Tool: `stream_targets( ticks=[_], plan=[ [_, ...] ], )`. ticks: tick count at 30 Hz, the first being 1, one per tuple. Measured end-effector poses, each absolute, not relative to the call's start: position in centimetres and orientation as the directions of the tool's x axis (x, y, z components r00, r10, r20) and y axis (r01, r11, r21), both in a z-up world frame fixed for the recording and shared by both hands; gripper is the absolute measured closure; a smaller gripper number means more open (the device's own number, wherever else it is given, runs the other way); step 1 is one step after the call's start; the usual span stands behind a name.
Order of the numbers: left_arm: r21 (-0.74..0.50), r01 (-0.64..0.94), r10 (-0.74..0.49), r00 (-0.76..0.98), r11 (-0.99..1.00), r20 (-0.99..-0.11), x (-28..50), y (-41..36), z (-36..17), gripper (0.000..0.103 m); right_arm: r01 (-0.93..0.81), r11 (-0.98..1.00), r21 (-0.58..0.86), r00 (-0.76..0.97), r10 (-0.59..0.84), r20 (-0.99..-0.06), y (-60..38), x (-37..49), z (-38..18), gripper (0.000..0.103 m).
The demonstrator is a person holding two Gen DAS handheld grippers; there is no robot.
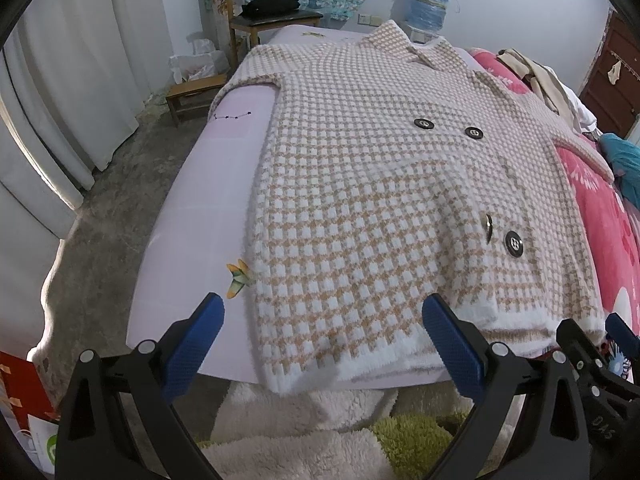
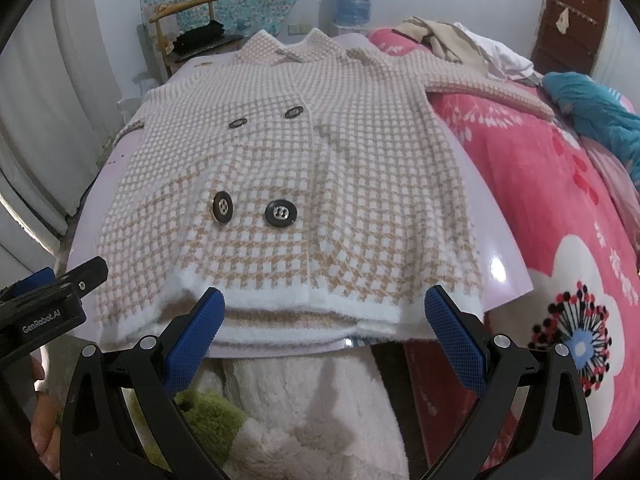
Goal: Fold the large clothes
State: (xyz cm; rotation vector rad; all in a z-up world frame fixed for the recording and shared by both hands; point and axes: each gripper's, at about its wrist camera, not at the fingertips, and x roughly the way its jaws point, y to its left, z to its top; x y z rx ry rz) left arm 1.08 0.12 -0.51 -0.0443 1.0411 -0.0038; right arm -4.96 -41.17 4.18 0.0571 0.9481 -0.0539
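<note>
Two tongs, both empty: left tongs (image 1: 322,332) and right tongs (image 2: 324,324) each have their blue pads spread wide apart, hovering just short of the near hem, nothing between them.

Nearest: white fluffy hem (image 2: 288,308) of the checked jacket (image 1: 372,184), which reaches the near edge of the lilac board (image 1: 208,216) on the bed. Hem looks doubled at the right corner, layers slightly offset.

Mid: jacket lies front-up, spread flat, four dark buttons (image 2: 281,213) in two pairs. A shallow ridge crosses the body between the pairs.

Far: collar (image 1: 420,46) toward the wall; one sleeve runs out over the pink blanket (image 2: 540,184), the other drapes off the board's left side.

Judgement: folding not yet begun. For a clean first fold, pinch both layers at each hem corner, keep the two grips level, lift evenly so the heavy knit does not drag or skew. Sleeves probably need bringing in first; buttons may snag.
</note>
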Motion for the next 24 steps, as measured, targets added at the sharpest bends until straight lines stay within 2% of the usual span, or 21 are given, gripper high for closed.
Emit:
stream_targets(
  ticks=[8,17,24],
  plan=[
    [-0.045,-0.008,-0.034,0.51,0.999,-0.859,3.5,0.5,-0.6,0.006,0.071,0.997,0.009,0.625,-0.037,-0.78,-40.6,-3.3,5.3,0.008],
    [-0.047,-0.007,-0.033,0.594,0.999,-0.804,6.8,2.0,0.6,0.005,0.05,0.998,-0.039,0.671,-0.062,-0.739,-40.2,-0.3,6.3,0.008],
    [-0.135,0.073,-0.15,0.634,0.988,-0.758,9.3,3.7,1.4,0.006,0.036,0.999,-0.028,0.687,-0.045,-0.726,-39.8,3.1,6.6,0.008]
  ],
)
